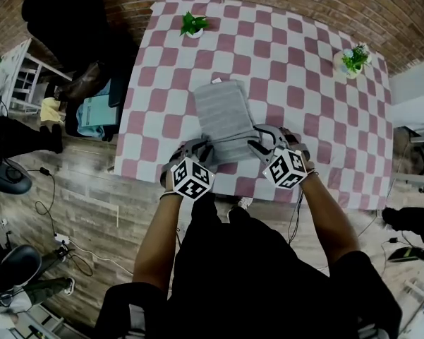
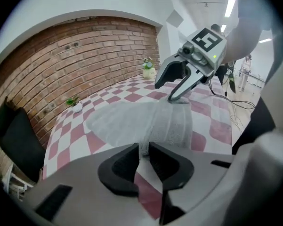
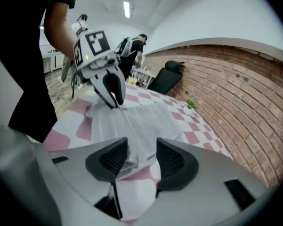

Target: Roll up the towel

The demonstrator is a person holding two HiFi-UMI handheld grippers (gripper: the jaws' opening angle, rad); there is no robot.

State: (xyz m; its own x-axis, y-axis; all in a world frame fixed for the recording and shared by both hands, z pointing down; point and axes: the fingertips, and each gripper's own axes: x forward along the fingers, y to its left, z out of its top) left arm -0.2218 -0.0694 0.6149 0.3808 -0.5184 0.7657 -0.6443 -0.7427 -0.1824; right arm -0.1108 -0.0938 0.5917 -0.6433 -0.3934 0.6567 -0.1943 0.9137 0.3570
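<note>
- While the left tool (image 2: 144,150) grips the near left corner of the towel (image 1: 222,108), its two dark pads stand almost together, and the grey cloth fills the narrow gap at their tips.
- On the right tool (image 3: 141,150) the jaws stand plainly apart. The towel's near right edge lies between them, closer to one pad, and neither pad presses on it.
- Both tools point down and away from the person, side by side at the towel's near end, the left one at its left corner and the right one at its right corner.
- The towel lies lengthwise at the middle of the surface (image 1: 296,76). Its far part is spread flat, and the strip along its near end, between the two tools, looks thicker and ribbed.
- A pink-and-white checked cloth (image 1: 162,69) covers the surface, and the towel rests directly on it.
- One small potted plant (image 1: 192,25) stands near the far left corner of the surface, and a second potted plant (image 1: 354,58) stands near the far right corner. Both are well apart from the towel.
- A brick wall (image 2: 61,65) runs beyond the far edge of the surface.
- A black chair (image 2: 14,142) stands off the surface at the far left, against that wall.
</note>
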